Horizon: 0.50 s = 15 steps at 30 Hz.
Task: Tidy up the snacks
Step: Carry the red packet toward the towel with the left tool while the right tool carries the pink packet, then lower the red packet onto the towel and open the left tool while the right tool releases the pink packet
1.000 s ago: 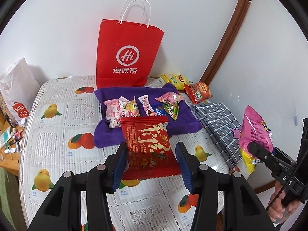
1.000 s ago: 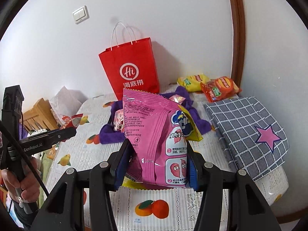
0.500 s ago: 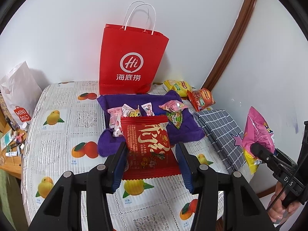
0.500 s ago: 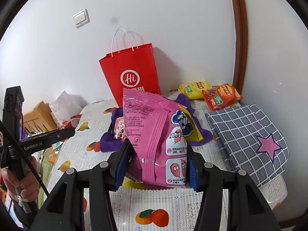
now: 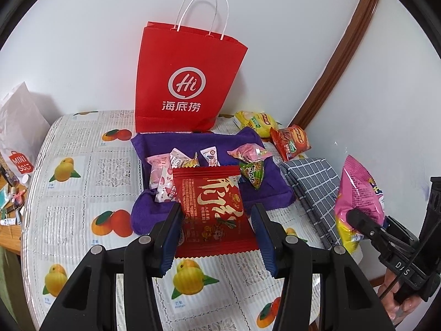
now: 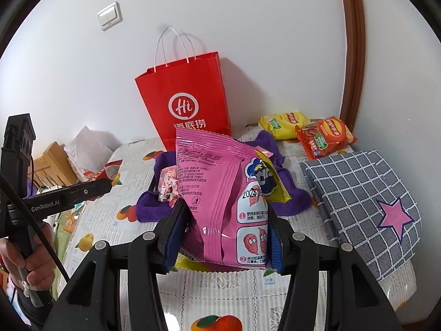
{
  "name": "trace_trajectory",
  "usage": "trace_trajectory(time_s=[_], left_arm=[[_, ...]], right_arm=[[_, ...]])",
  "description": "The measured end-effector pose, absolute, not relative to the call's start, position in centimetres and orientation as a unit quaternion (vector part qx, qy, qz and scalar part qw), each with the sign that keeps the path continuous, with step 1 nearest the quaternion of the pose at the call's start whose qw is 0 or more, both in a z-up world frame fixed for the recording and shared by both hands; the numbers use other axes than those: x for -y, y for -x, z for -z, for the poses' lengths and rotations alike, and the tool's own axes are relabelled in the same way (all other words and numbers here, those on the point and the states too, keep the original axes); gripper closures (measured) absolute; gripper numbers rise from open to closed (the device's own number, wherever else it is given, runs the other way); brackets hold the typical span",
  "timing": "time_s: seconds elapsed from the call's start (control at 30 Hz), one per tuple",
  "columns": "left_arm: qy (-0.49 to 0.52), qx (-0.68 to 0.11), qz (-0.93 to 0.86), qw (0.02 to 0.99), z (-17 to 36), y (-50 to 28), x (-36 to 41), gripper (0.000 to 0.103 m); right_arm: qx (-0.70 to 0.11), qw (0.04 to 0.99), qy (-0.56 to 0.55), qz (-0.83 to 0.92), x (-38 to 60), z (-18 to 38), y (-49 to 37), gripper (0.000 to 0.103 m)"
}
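1. Between my left gripper's (image 5: 216, 237) fingers (image 5: 172, 234), in the left wrist view, a red snack packet (image 5: 212, 209) is pinched above the fruit-print surface (image 5: 69, 220). Beyond it a purple towel (image 5: 193, 143) carries small candies (image 5: 162, 182), before a red paper bag (image 5: 187, 82).
2. Through the right wrist view, my right gripper's (image 6: 223, 237) fingers (image 6: 176, 234) pinch a pink snack bag (image 6: 220, 193) upright; a checked cloth (image 6: 358, 193) lies rightward, two chip bags (image 6: 325, 135) near the corner.

Plain white walls (image 6: 248, 13) are met in a corner by brown wooden trim (image 6: 351, 55). 1 double light switch (image 6: 109, 16) is mounted high up, and a fruit-print tablecloth (image 5: 69, 207) is spread over the table.
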State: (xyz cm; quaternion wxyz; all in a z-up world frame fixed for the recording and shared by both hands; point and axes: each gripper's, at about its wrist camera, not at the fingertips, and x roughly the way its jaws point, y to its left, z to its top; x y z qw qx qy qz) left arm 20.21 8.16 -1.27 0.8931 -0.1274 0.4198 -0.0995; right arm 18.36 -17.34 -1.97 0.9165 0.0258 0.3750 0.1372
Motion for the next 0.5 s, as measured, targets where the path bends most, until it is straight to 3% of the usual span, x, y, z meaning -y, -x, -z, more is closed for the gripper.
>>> trace_trajectory(time_s=[0.5], left_arm=[[0.135,-0.427,0.077,0.891,2.3,-23.9,-10.3,0.055]], right_arm=[[-0.391,0.909,-0.026,-0.145,16.0,4.3,-23.5,0.051]])
